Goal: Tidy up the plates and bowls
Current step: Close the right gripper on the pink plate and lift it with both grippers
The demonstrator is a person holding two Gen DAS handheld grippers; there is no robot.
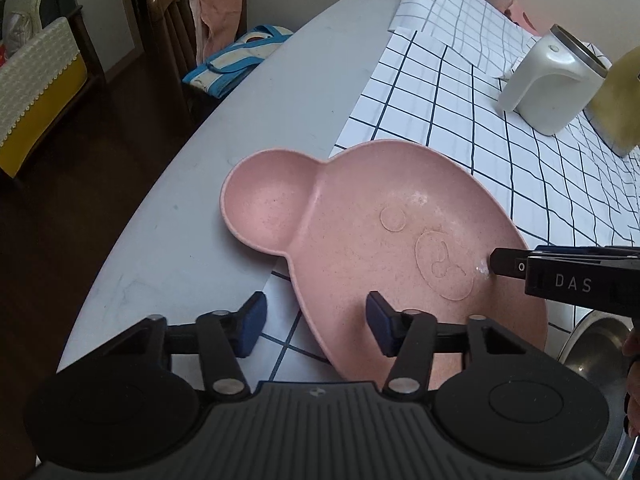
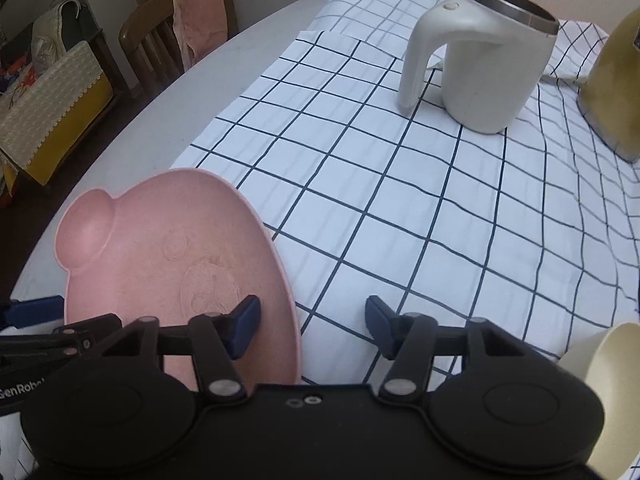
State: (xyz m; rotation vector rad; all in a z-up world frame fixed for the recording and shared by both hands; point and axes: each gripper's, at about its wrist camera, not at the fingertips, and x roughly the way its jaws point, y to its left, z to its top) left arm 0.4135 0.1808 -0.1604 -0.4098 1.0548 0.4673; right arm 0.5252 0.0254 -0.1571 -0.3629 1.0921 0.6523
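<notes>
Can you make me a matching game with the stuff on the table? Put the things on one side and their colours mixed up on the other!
Things:
1. bear-shaped plate
2. mug
3. cloth
4. gripper pads

Colours:
A. white with dark lines
B. blue
C. pink
D. plain white

Pairs: 1-C, 2-D, 3-A, 4-B
</notes>
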